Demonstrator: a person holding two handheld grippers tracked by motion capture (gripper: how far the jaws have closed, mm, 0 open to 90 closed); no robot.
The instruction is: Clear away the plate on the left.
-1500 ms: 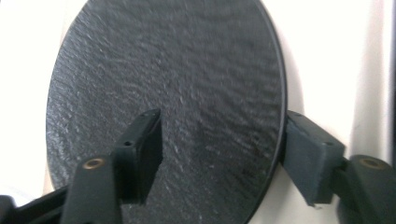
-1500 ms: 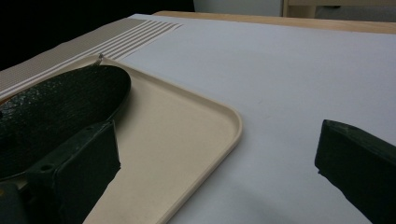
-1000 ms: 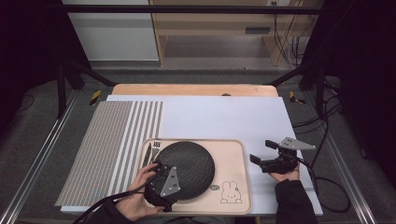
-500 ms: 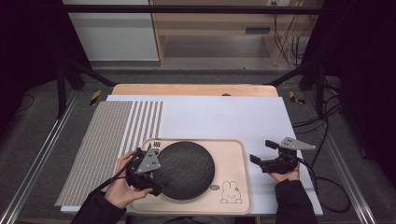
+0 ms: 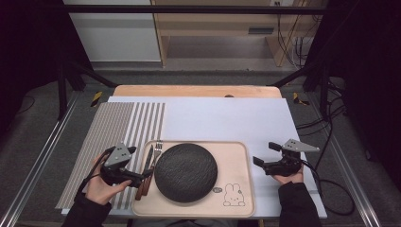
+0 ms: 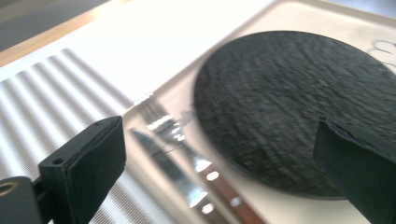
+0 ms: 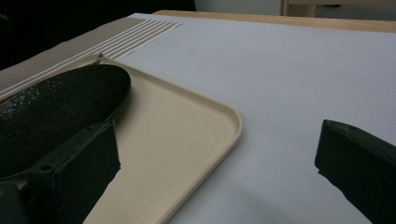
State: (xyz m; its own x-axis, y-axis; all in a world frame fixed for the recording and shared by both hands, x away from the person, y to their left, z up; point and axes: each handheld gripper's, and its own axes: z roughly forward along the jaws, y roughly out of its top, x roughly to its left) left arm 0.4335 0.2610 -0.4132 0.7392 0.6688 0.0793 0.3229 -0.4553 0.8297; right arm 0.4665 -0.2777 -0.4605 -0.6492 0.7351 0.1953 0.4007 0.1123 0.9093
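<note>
Slid off the black plate (image 5: 186, 173) to nine o'clock, left hand-held gripper (image 5: 142, 178) jaws just opened and empty over the fork (image 6: 173, 129) and knife (image 6: 164, 163); plate centred on the tray (image 5: 236, 165), seemingly placed; right hand-held gripper (image 5: 257, 162) agape.

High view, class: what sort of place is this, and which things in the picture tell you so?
Probably a lab or recording rig arranged as a dining place. A tray holds a dark plate, with a fork and knife beside it, on a table framed by metal rails, cables trailing.

Striped placemat (image 5: 118, 142) on white sheet (image 5: 222, 120), wooden tabletop edge (image 5: 189, 91).
</note>
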